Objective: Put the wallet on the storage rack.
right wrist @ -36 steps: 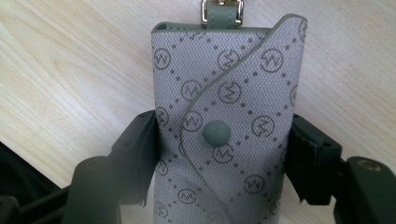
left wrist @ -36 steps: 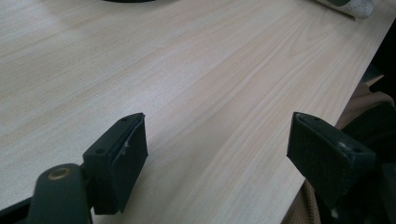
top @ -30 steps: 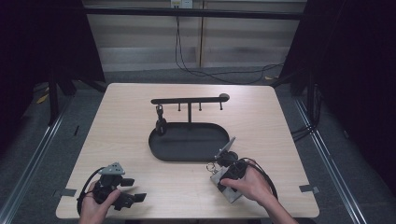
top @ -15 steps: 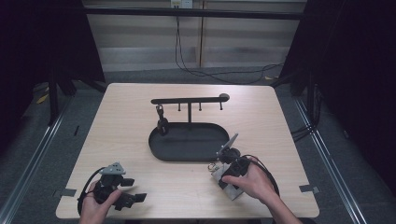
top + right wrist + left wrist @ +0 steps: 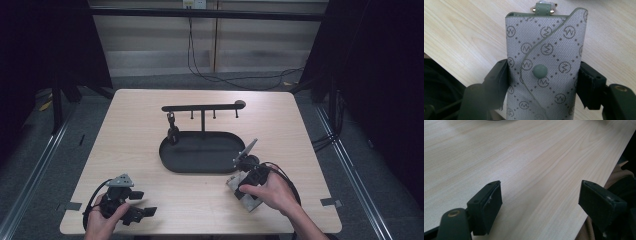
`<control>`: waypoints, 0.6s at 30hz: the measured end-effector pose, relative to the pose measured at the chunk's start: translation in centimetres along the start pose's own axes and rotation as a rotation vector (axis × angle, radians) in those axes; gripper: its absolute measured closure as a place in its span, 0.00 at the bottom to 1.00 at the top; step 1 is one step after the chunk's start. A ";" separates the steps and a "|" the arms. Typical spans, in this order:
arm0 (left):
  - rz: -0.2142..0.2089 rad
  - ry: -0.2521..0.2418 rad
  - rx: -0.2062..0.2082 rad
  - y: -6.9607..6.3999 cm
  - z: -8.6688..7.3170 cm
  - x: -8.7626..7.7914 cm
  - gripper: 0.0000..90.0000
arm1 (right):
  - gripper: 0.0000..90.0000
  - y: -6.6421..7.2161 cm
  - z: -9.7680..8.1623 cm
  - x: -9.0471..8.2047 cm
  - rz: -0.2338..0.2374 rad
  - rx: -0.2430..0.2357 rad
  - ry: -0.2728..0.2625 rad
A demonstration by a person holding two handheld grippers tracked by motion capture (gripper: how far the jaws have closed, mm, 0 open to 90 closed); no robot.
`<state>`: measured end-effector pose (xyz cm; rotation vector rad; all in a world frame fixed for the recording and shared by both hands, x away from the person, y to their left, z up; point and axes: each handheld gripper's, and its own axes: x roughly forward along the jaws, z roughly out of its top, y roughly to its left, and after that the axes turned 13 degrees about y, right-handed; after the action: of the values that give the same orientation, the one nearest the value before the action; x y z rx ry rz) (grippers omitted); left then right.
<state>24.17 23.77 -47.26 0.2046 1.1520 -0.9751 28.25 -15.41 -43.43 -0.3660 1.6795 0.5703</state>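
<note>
A grey key case (image 5: pixel 544 50) with a printed monogram pattern, a curved flap and a round snap button (image 5: pixel 539 70) stands between the jaws of my right gripper (image 5: pixel 541 72), which is shut on its two sides. From above, the right gripper (image 5: pixel 243 190) and the case (image 5: pixel 245 201) sit low over the table, just in front of the tray's right end. My left gripper (image 5: pixel 142 202) rests near the front left edge. In its own view the left gripper (image 5: pixel 541 195) is wide open over bare wood, with nothing between the pads.
A black oval tray (image 5: pixel 200 167) lies mid-table. Behind it stands a black rack (image 5: pixel 202 107) with short hooks, and a small dark item (image 5: pixel 172 131) hangs at its left end. The table's front edge (image 5: pixel 200 233) runs close to both hands.
My right hand has edged slightly away from the front edge with the case still gripped. The left hand has stayed where it was.
</note>
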 end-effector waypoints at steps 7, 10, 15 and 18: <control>-0.001 0.002 0.000 0.0 0.0 0.0 0.21 | 0.38 0.1 0.0 -0.5 0.002 -0.009 0.002; 0.000 -0.002 0.000 0.0 0.0 0.0 0.21 | 0.38 0.2 0.1 -1.0 0.000 -0.009 -0.005; -0.002 0.002 0.001 0.0 0.0 0.0 0.21 | 0.38 0.1 0.0 -1.8 -0.004 -0.005 -0.027; -0.002 -0.002 0.000 0.0 0.0 0.0 0.21 | 0.38 0.0 0.0 -2.1 0.003 -0.005 -0.030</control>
<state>24.19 23.79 -47.27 0.2029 1.1506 -0.9772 28.62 -15.54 -41.37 -0.3566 1.6503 0.5795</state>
